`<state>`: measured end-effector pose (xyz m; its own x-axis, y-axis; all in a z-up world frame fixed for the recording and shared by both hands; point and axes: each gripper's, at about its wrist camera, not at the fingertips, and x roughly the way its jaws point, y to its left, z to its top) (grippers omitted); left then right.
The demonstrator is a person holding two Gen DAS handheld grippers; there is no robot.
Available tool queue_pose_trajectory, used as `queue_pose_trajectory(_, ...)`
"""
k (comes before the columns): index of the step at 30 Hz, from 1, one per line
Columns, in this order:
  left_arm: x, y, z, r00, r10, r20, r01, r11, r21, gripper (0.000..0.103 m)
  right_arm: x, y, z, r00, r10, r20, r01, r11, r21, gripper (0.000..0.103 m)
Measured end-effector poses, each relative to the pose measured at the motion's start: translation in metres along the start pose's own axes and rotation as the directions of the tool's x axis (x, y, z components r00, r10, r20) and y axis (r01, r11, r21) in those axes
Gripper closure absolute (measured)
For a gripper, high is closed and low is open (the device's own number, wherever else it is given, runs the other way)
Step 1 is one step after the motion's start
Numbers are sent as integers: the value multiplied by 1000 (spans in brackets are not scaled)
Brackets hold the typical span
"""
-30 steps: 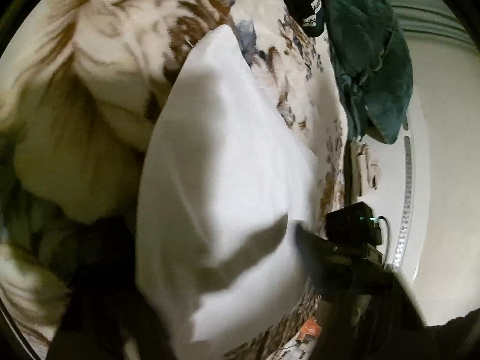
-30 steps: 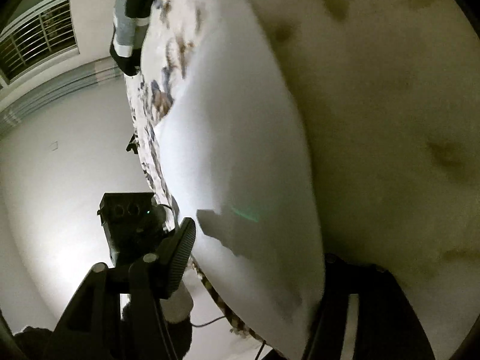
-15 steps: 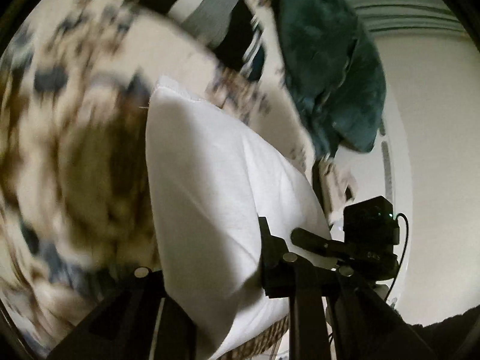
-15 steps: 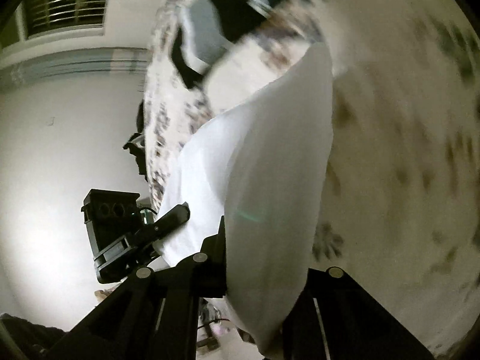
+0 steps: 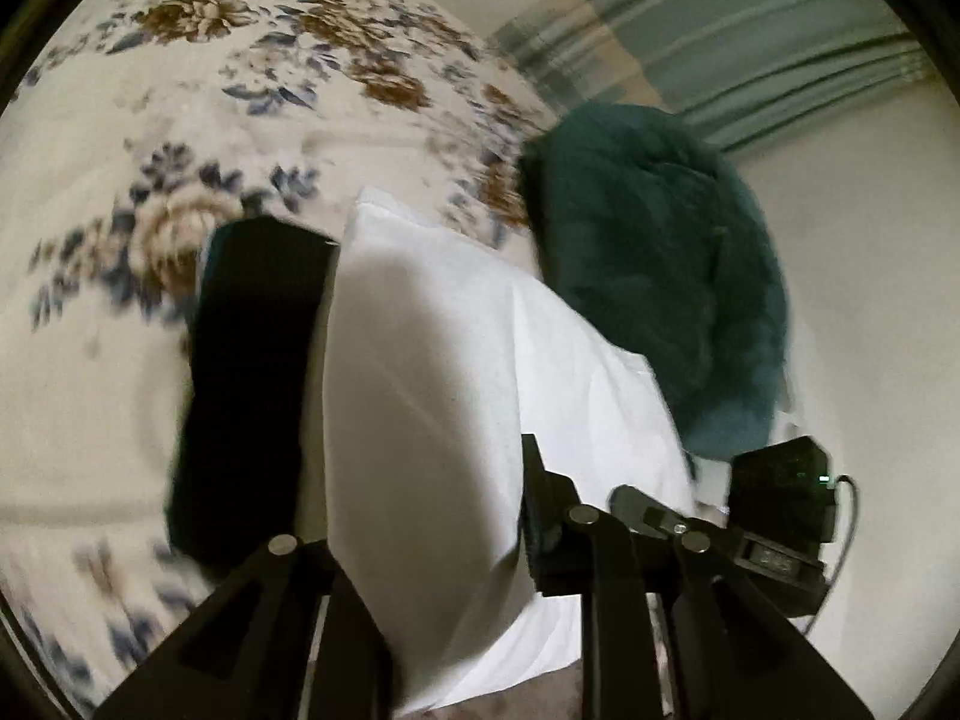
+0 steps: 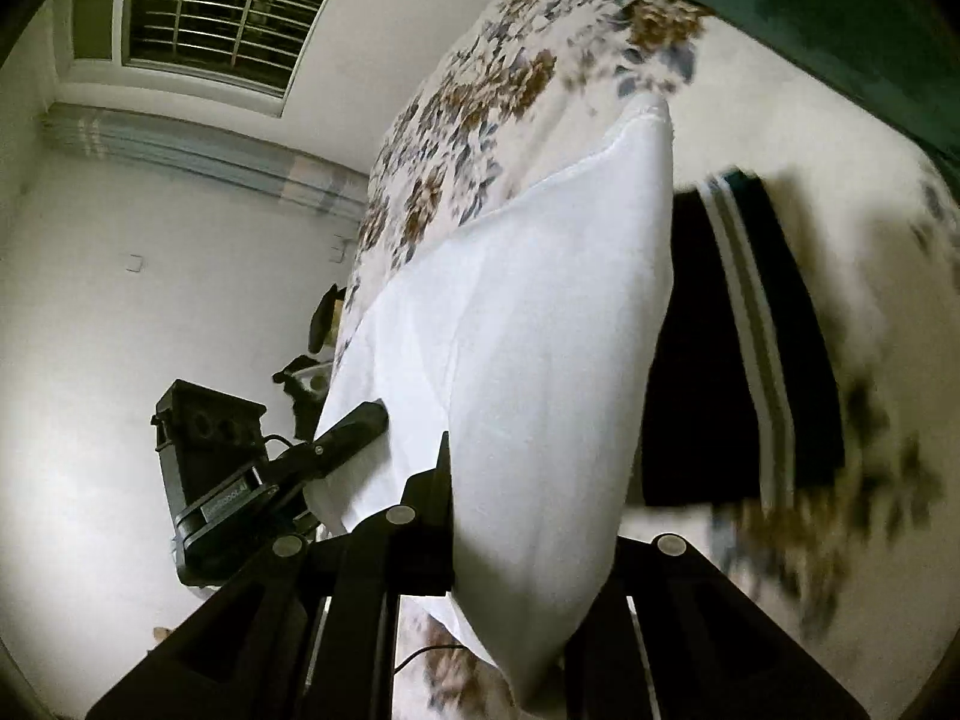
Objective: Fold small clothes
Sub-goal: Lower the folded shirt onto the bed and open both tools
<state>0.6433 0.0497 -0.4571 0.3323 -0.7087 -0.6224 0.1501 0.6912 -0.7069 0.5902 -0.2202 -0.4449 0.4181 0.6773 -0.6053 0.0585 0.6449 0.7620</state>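
Since one second ago: white folded cloth garment [image 5: 432, 396] has lifted off the blurred close-up bedding; both views now look along the bed, and a dark folded garment with grey-white stripes [image 6: 750, 348] has come into sight.

Left gripper [image 5: 420, 540]: clenched on the white garment's near edge, cloth pinched between its black fingers.
Right gripper [image 6: 528, 552]: likewise clamped on the same garment, at the opposite end.
White garment: held taut and raised between the two grippers, above the floral-print bedspread [image 5: 180, 120]; probably stretched this way to keep the fold flat while it is carried.
Dark striped garment: lies on the bedspread just beside the white one; presumably the finished pile.
Teal fleecy blanket [image 5: 660, 276]: heaped at the bed's edge.
Barred window [image 6: 222, 18]: on the far wall.
Writing: small label on the opposite gripper's body, illegible.
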Motion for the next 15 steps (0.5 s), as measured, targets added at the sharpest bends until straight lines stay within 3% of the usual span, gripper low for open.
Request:
queue_pose_trajectory(2,24,21,16,999,46,-26,-47,998,-29,82,28,-13,24,999,-15,-31,15,1000,3,91)
queue_pose_trajectory(3,34,32,19,996,73,-47,-75,996,-54,82,43,-22,33,997,-50,-51,51,999,11,91)
queue_pose_trajectory(5,50,56,17,985,149,-90,-158,982,-100,82,64,-41,47,983,-162,-87,165,986,34,80)
queue_pose_trajectory(6,51,61,15,979,180,-93,-190,976,-104,75,70,-49,50,973,-205,-109,211,977,41,58)
queue_pose_trajectory(7,49,63,12,976,198,-92,-207,973,-103,65,71,-54,51,963,-240,-119,247,968,46,49)
queue_pose_trajectory(8,46,62,6,972,219,-81,-226,970,-89,44,69,-56,50,957,-268,-107,273,961,37,41)
queue_pose_trajectory(9,42,57,0,968,241,-69,-245,968,-62,33,65,-53,48,949,-301,-94,304,953,18,32)
queue_pose_trajectory(10,41,51,-1,958,280,-59,-282,959,-30,29,62,-49,45,935,-346,-79,347,938,-3,25)
queue_pose_trajectory(11,39,46,-4,945,324,-50,-324,946,-1,19,57,-43,39,900,-433,-52,432,901,-41,10)
queue_pose_trajectory(12,37,37,-8,914,403,-35,-402,915,43,5,56,-35,33,860,-510,-22,506,858,-83,3)
queue_pose_trajectory(13,36,33,-9,891,454,-23,-452,889,67,2,54,-24,24,800,-600,22,597,791,-136,3)
queue_pose_trajectory(14,34,27,-13,860,509,-3,-507,857,94,2,55,-21,15,754,-655,53,653,738,-169,3)
queue_pose_trajectory(15,32,25,-17,843,539,9,-536,837,105,2,54,-13,7,698,-710,92,712,673,-199,2)
